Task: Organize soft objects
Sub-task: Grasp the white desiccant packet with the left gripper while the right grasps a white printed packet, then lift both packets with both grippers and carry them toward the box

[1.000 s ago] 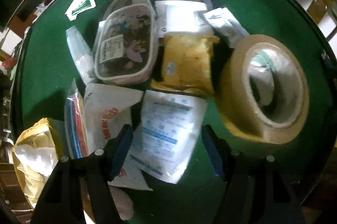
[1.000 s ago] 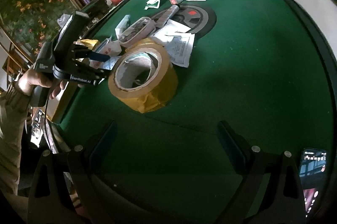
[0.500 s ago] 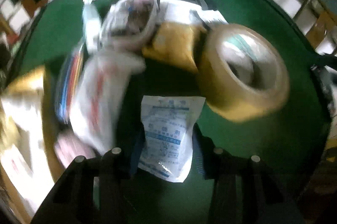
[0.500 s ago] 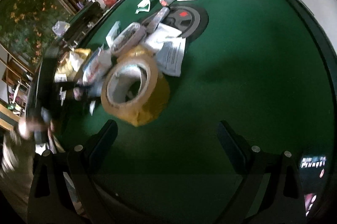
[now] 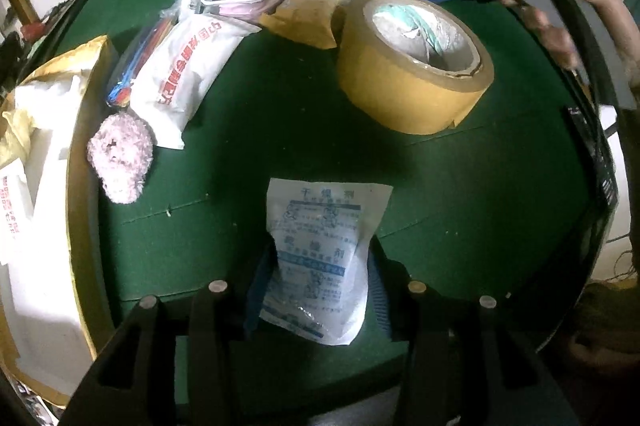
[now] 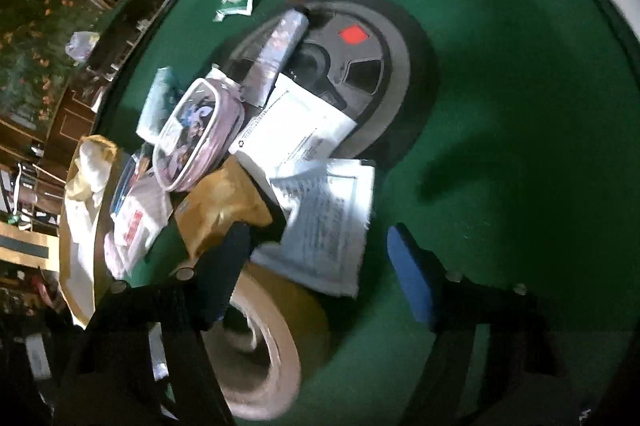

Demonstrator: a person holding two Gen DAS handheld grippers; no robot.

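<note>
A: A white sachet (image 5: 320, 258) is being pinched between the blue pads of the left claw (image 5: 318, 290), above the green worktop (image 5: 280, 129).

B: The bag is being gripped by its edges only, so it could be dropped. The right claw (image 6: 320, 274) is being held wide open, empty, over the tape roll (image 6: 260, 342); the roll is possibly being nudged, though blur is hiding that.
</note>
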